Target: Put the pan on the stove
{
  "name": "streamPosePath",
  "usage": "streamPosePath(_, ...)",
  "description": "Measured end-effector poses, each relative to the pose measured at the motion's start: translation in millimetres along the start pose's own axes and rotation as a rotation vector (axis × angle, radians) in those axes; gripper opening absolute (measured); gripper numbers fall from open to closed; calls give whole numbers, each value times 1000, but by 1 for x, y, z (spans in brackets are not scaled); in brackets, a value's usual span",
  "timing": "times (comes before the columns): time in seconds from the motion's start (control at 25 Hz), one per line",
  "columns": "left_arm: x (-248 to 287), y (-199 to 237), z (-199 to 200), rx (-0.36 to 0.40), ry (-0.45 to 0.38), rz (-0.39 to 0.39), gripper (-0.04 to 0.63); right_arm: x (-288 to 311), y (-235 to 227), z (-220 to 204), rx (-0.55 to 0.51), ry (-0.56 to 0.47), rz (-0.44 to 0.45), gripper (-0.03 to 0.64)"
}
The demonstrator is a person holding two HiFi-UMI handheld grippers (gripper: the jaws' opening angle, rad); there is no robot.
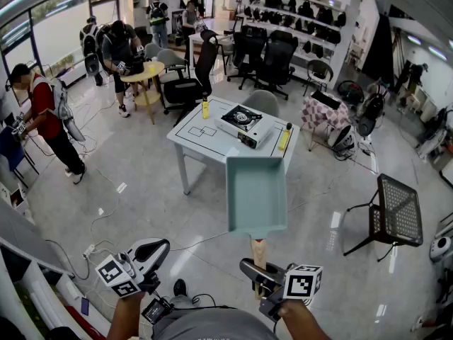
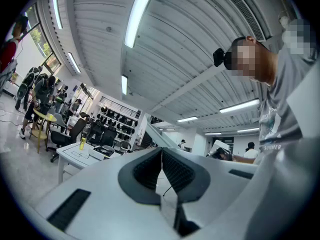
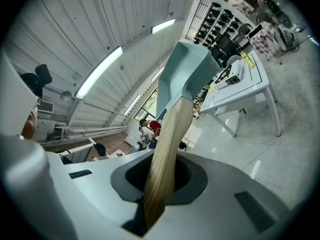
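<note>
Clearly, up close, right gripper (image 3: 160,184) pinches the wooden handle (image 3: 170,144); only overhead shows pan (image 1: 256,190) airborne, long axis aimed at the stove (image 1: 244,122), well apart; left gripper (image 2: 161,166) jaws pressed together.

A pale teal rectangular pan (image 1: 256,193) with a wooden handle is hanging level in the air, its handle sitting clamped in the right hand-held gripper (image 1: 260,269). A white, black-topped portable gas stove (image 1: 245,124) is sitting on the surface's (image 1: 202,142) right half.

Table (image 1: 191,137): white, ahead of me
Yellow bottle (image 1: 205,109): upright at its far edge
Black chair (image 1: 398,210): my right, mesh, I think
</note>
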State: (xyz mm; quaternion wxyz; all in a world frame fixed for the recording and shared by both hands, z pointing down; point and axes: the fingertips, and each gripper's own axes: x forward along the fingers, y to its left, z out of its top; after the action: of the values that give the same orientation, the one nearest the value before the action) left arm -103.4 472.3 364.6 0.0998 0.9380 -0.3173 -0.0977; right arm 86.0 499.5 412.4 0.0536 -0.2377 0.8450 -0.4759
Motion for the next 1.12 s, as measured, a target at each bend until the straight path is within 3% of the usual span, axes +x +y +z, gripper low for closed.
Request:
streamPosePath(0.68, -4, -32, -6, 12, 9, 21, -3, -21, 1, 0, 4, -6, 3, 44)
streamPosePath(1.12, 22, 11, -7, -16, 21, -15, -3, 7, -24, 27, 26, -17, -38, 44)
